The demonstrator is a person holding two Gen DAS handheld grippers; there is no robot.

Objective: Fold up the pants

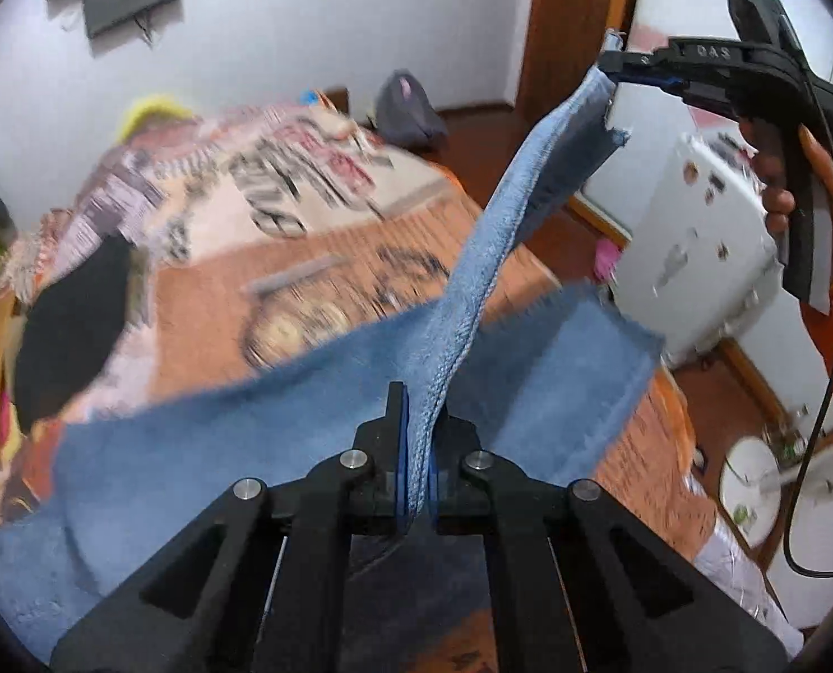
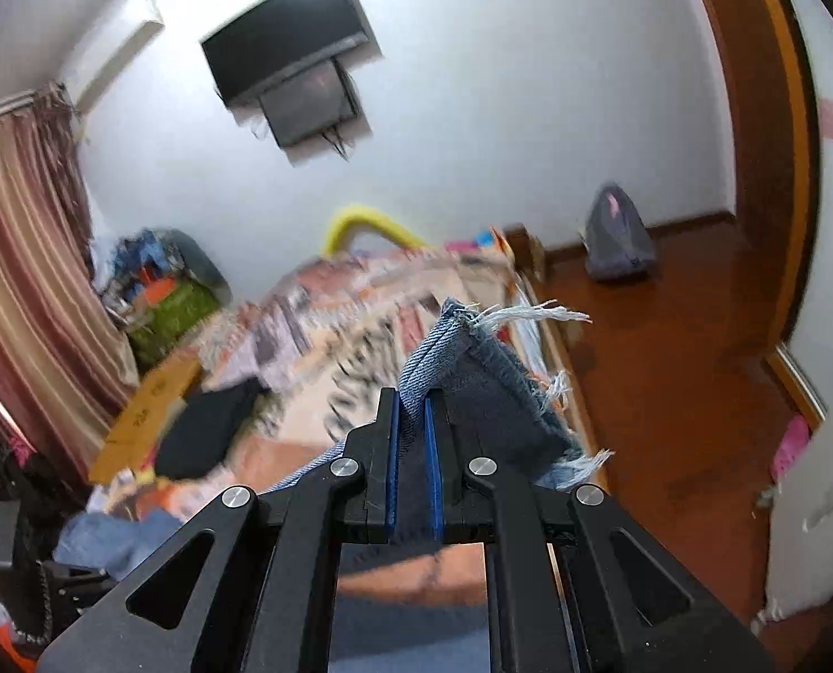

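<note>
The blue denim pants [image 1: 315, 448] are lifted above the bed [image 1: 209, 291]. My left gripper [image 1: 419, 448] is shut on a seam edge of the pants, which runs taut up to my right gripper [image 1: 612, 64] at the upper right, also shut on it. In the right wrist view my right gripper [image 2: 413, 420] is shut on the frayed hem of the pants [image 2: 489, 387], white threads sticking out. The rest of the pants hangs below and drapes over the bed.
The bed has a patterned orange and white cover, with a black garment [image 1: 74, 325] on its left. A white fridge [image 1: 697, 235] stands right of the bed. A grey bag [image 2: 618, 241] sits on the wooden floor. A TV [image 2: 287, 50] hangs on the wall.
</note>
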